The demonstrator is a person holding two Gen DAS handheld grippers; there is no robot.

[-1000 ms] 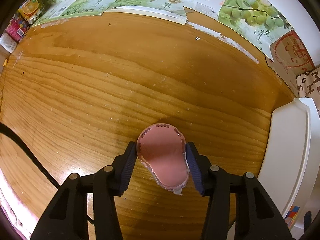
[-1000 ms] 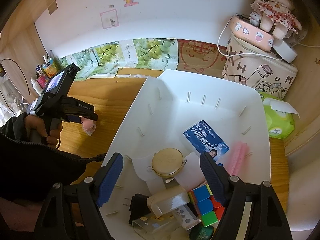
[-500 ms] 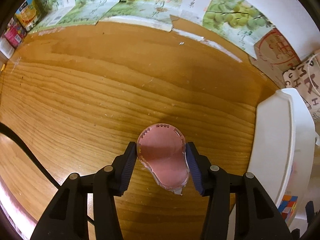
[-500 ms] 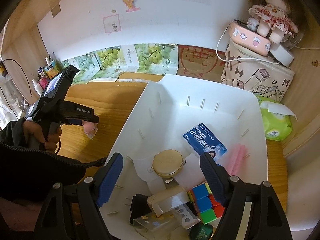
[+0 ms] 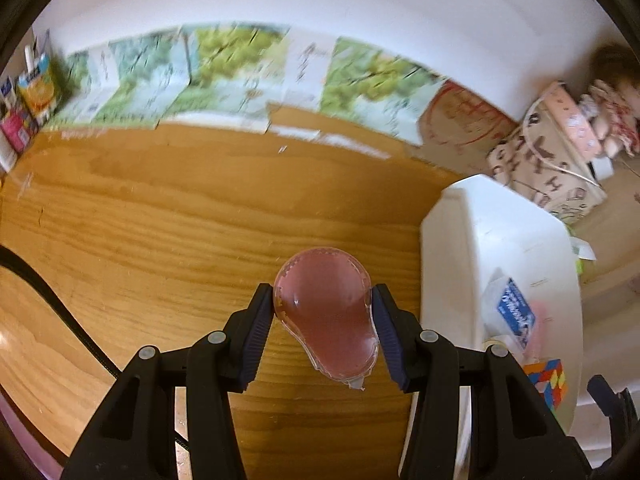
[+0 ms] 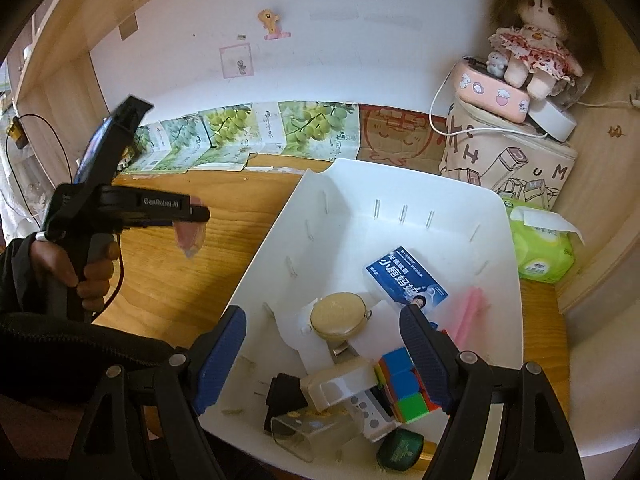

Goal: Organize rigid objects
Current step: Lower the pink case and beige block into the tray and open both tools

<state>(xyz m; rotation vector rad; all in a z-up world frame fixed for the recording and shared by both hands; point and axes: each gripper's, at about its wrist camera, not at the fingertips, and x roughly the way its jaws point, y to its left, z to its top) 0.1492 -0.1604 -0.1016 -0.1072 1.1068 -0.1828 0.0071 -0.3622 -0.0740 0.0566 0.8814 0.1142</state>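
Between the pads of the left claw (image 5: 325,322) sits a pink pear-shaped case (image 5: 326,312), clamped across its width; the jaws stand narrowly apart and press its two sides. Its long axis runs along the claw's pointing line, the broad round end forward at 12 o'clock, the narrow end back toward the wrist. It hangs clear above the wooden tabletop (image 5: 160,240), touching nothing else.

From the left wrist view, the white bin (image 5: 500,248) lies at 3 o'clock of the case, near but not yet beneath it. The coming move probably turns on that: the case has to travel toward 3 o'clock, over the bin's near rim, before it can be let go.

Seen from the right wrist, the left claw (image 6: 192,220) hangs at 9 o'clock of the bin (image 6: 400,200), well outside its wall. The right claw (image 6: 324,356) hovers wide open and holds nothing, right over the bin's crowded near end, where a round beige compact (image 6: 340,316), a colour cube (image 6: 404,384) and a blue box (image 6: 404,280) lie. The far end at 12 o'clock is bare, likely the easier landing spot.
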